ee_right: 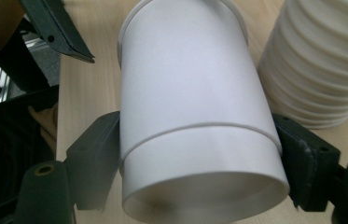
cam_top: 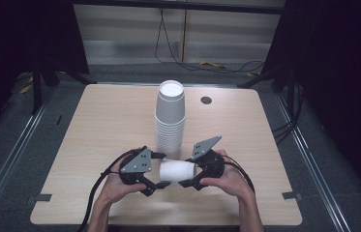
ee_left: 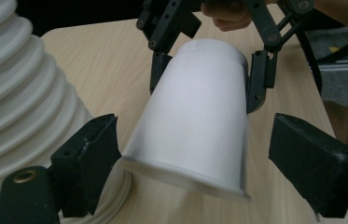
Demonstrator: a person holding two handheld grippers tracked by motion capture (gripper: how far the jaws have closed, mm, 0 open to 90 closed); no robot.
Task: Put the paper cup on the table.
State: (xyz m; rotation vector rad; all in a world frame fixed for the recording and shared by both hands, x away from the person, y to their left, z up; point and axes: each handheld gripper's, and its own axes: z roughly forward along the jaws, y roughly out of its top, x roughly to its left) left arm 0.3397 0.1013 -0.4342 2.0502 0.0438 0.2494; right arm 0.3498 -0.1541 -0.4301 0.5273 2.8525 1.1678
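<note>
High view first: near the front edge of the light wooden table [cam_top: 96,125], the person's two hands hold the grippers facing each other. Between them lies sideways a white paper cup [cam_top: 178,170], which seems made of two cups nested together. The right gripper [cam_top: 188,182] has its jaws pressed on both sides of the cup near the open rim. The left gripper [cam_top: 157,185] has its jaws spread wide around the other end; one jaw is just beside the wall, the other stays apart. Behind them stands a tall stack of white paper cups [cam_top: 170,118], upside down.
</note>
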